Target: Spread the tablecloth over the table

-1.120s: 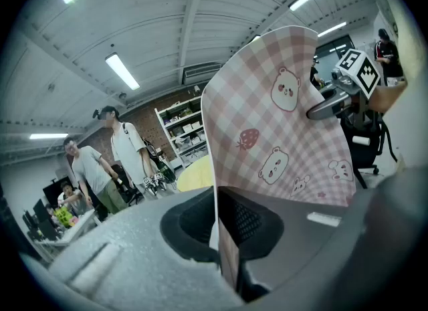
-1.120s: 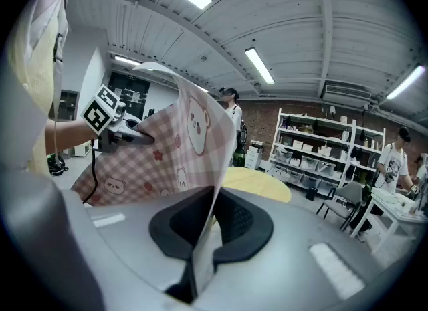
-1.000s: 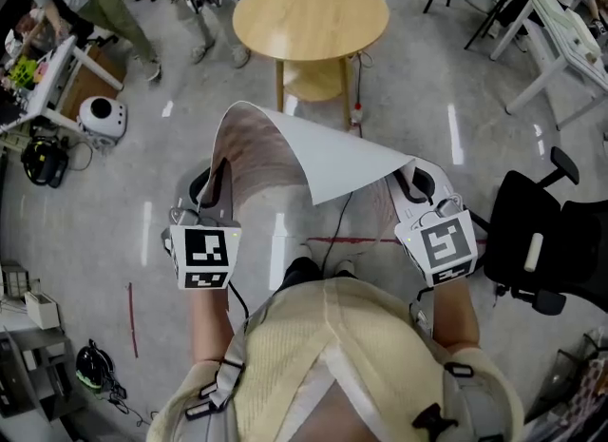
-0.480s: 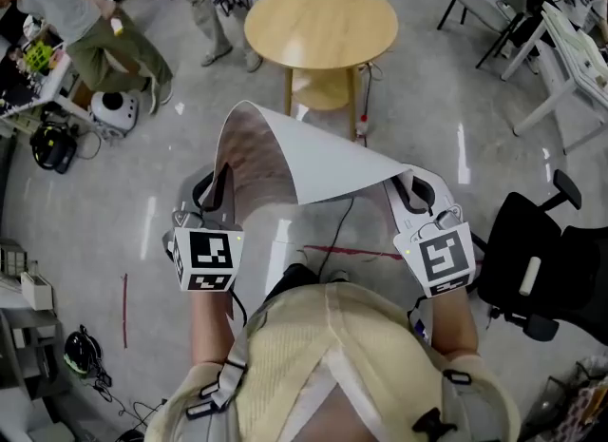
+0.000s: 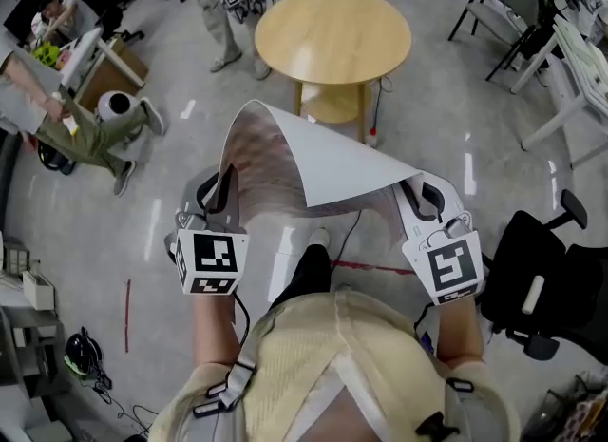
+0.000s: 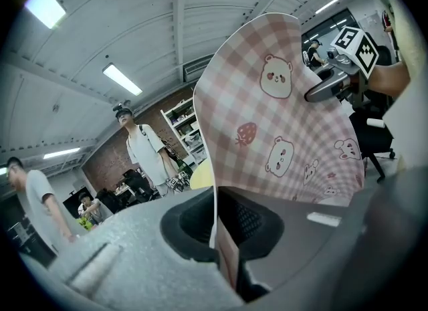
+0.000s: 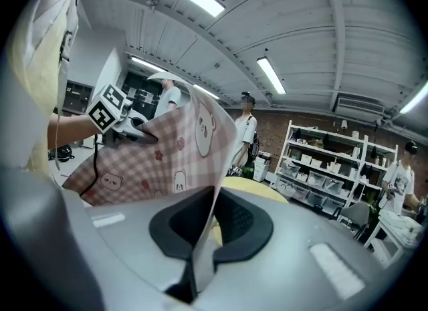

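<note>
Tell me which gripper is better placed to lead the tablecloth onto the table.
Right, marginally: left gripper and right gripper both grip the tablecloth, but the table sits slightly rightward.

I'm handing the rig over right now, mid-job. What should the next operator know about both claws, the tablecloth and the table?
Left claw: shut on one side of the tablecloth.
Right claw: shut on the other side.
Things: the cloth arches in the air between the claws, white underside up. The round wooden table stands ahead, top bare, cloth not touching it.
Done: cloth gripped on both sides.
Left: carry it to the table, open it flat, lay it over the top, release.
</note>
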Demonstrator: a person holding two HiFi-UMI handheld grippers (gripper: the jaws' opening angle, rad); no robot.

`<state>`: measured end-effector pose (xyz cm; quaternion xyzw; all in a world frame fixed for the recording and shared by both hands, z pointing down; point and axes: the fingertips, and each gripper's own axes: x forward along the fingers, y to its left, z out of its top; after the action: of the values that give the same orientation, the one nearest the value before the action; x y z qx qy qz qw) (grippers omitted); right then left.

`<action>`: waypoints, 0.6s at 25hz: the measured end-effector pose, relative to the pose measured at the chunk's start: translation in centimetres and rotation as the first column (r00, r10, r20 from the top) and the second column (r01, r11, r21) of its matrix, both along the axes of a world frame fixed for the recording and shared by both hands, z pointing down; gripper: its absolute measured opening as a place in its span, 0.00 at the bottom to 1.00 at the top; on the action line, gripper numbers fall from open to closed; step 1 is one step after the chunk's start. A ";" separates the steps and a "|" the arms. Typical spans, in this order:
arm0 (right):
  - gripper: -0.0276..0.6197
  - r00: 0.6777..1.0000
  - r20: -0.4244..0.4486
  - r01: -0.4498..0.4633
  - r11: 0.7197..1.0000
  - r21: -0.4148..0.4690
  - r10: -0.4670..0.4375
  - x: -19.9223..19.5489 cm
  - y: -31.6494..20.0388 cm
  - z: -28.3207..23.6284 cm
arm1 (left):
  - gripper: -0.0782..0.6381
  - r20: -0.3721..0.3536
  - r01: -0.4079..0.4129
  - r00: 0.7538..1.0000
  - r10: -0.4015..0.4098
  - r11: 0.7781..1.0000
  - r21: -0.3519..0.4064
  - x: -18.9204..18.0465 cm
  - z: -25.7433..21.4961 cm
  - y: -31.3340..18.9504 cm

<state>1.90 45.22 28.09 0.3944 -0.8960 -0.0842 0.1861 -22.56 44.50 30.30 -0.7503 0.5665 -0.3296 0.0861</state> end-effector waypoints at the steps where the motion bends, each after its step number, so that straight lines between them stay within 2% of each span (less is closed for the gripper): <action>1: 0.06 1.000 -0.008 -0.005 1.000 -0.001 0.005 -0.3 -0.7 0.0 | 0.12 -0.003 -0.007 1.000 0.007 1.000 -0.005 -0.4 0.1 -0.8; 7: 0.06 0.999 -0.039 -0.038 0.999 -0.026 0.037 -2.3 -5.5 0.0 | 0.12 -0.024 -0.059 0.998 0.058 0.998 -0.027 -2.2 0.4 -6.6; 11: 0.06 0.997 -0.004 -0.077 0.995 -0.065 0.077 -3.6 -9.6 -0.2 | 0.12 -0.041 -0.104 0.994 0.103 0.994 -0.039 -3.4 0.8 -10.9; 15: 0.06 0.994 -0.016 -0.105 0.991 -0.081 0.104 -5.5 -13.0 -0.1 | 0.12 -0.055 -0.144 0.988 0.141 0.988 -0.053 -5.1 1.1 -14.7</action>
<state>-3.60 32.18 28.02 0.4325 -0.8756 -0.0399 0.2113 -27.70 29.84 31.44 -0.7992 0.5037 -0.3195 0.0735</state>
